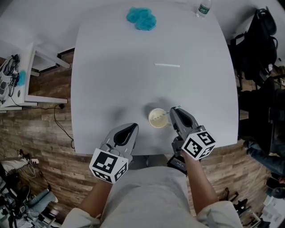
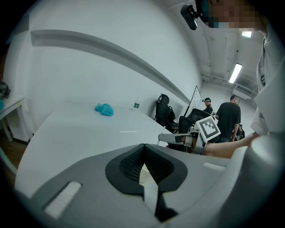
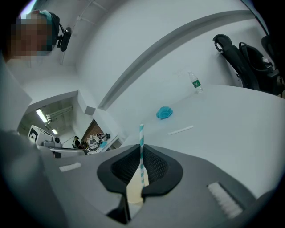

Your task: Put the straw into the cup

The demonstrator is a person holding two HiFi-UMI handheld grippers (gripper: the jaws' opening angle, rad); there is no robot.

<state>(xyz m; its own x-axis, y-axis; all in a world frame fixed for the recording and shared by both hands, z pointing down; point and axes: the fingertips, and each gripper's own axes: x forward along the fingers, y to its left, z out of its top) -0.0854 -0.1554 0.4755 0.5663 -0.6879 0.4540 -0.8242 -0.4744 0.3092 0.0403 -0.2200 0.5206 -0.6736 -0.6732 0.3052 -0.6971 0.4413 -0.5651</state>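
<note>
A small cream paper cup (image 1: 157, 118) stands upright near the table's front edge. Just right of it, my right gripper (image 1: 171, 109) is shut on a teal-and-white striped straw (image 3: 141, 133), which stands nearly upright between the jaws in the right gripper view (image 3: 141, 147). The straw's lower end points down toward the cup (image 3: 133, 192); I cannot tell whether it is inside. My left gripper (image 1: 133, 126) hovers left of the cup over the table edge, jaws together and empty (image 2: 144, 146). The cup (image 2: 143, 174) shows through the gap below them.
A white straw wrapper (image 1: 167, 65) lies mid-table beyond the cup. A teal cloth (image 1: 141, 18) and a water bottle (image 1: 203, 8) sit at the far edge. Dark chairs and bags (image 1: 260, 40) stand to the right, a white side table (image 1: 20, 84) to the left.
</note>
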